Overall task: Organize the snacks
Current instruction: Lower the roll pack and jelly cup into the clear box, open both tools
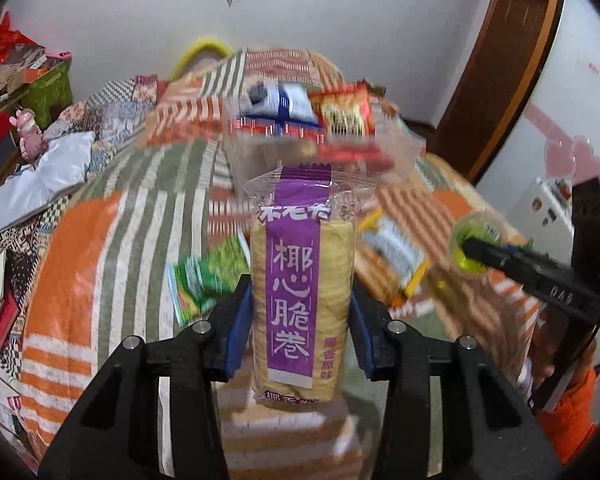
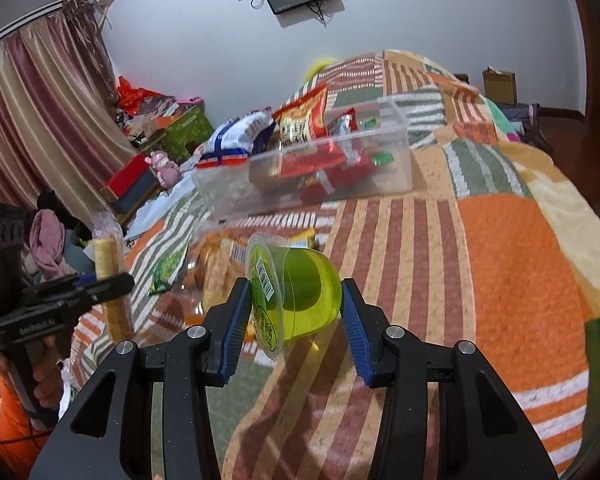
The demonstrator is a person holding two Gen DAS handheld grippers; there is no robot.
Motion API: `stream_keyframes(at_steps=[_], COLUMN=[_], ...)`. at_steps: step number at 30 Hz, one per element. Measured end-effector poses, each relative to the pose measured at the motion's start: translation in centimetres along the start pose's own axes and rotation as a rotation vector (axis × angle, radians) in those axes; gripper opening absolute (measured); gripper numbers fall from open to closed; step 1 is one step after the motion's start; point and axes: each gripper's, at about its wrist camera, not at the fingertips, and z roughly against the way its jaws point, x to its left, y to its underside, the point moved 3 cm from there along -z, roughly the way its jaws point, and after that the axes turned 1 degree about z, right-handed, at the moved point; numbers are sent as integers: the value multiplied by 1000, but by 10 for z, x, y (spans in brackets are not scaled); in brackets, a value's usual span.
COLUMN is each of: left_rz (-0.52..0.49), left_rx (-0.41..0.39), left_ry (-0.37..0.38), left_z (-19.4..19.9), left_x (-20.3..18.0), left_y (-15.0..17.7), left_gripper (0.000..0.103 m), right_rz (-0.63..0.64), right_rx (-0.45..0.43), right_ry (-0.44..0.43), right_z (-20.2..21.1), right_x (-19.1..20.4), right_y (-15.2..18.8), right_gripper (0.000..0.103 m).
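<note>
Left gripper (image 1: 302, 312) clamps the purple-label wafer roll pack (image 1: 300, 280) upright between its pads, held above the bed (image 1: 100, 240). Right gripper (image 2: 296, 308) squeezes the green jelly cup (image 2: 296, 296), tipped sideways. Clear bin (image 2: 380, 176) of snacks sits ahead on the blanket; loose packets, blurred, probably lie just before it.

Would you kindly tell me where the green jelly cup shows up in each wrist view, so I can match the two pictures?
Left wrist view: the green jelly cup sits at the right edge, held by the right gripper.
Right wrist view: the cup is at bottom centre, clamped between that gripper's blue pads.
Shared landmark: the clear plastic bin of snacks on the striped blanket.
</note>
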Motion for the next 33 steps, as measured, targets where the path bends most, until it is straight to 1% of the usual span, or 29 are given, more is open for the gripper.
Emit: stream_keyframes(at_steps=[5,9,19,26,31,33], left_rz=[23,24,9,1,22,21], left_rx=[-69,-110,-157,-158,-158,-161], left_ry=[21,29,66,83,72,54], left_z=[4,-2,-37,-76,-102,-110], left_x=[-1,-7,-25,-37,-35,-34], left_y=[-34,-63,-127,-163,-180,-185], left_gripper=[44,44,44,44,44,44], right_rz=[11,17,62,103,106,99], right_rx=[-38,-66,-116,-117,-79,-65], right_ry=[15,21,61,108,124,126], right_z=[1,-1,-18,-40,-68,-76], right_x=[-2,-5,-10,-16,-25,-28], right_y=[-22,-43,-92,-118,-127,-127], right_gripper=[42,42,42,42,42,42])
